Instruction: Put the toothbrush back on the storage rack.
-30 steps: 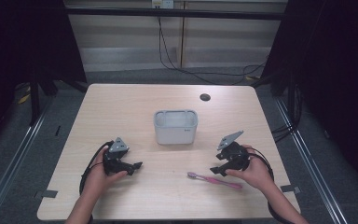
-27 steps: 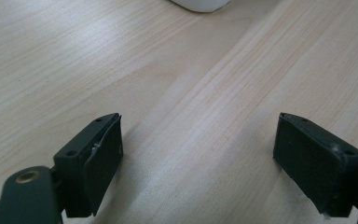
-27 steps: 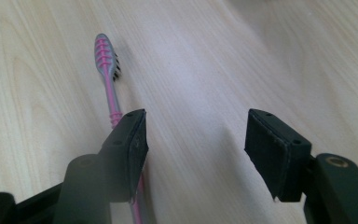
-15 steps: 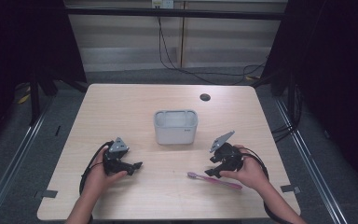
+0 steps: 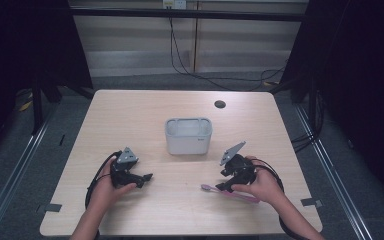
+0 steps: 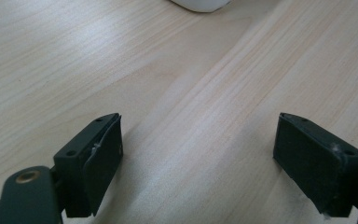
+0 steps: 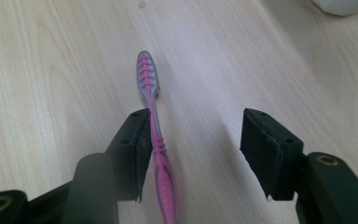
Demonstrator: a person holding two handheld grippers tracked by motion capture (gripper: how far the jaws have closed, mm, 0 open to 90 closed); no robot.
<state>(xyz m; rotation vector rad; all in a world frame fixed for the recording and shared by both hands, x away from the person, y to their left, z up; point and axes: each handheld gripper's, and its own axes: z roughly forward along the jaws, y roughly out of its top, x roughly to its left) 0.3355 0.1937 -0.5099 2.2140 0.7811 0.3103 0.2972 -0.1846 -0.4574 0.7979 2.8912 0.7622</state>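
Left tool (image 5: 147, 176) low over bare table (image 5: 130, 120), held in the person's left hand (image 5: 107, 187) — jaws wide apart with nothing between them, only wood grain showing in the left gripper view; parked, by the look of it, out of the way while the other side does the work. At centre, a white container (image 5: 188, 135), upright and open-topped, well apart from both tools; likely the place where the brush is meant to end up. Further right, a pink toothbrush (image 7: 156, 140) flat on the table, grey head pointing away in the right gripper view, handle running back between the jaws. Right tool (image 7: 193, 144) lowered around that handle, jaws spread, one pad touching or just beside the pink neck, the other well clear of it — off-centre, so closing would probably push the brush sideways before pinching it. Seen from above, right tool (image 5: 225, 187) tipped down at the brush near its head end, right hand (image 5: 262, 185) behind it, cable trailing off toward the table's edge. Grasp not yet made.
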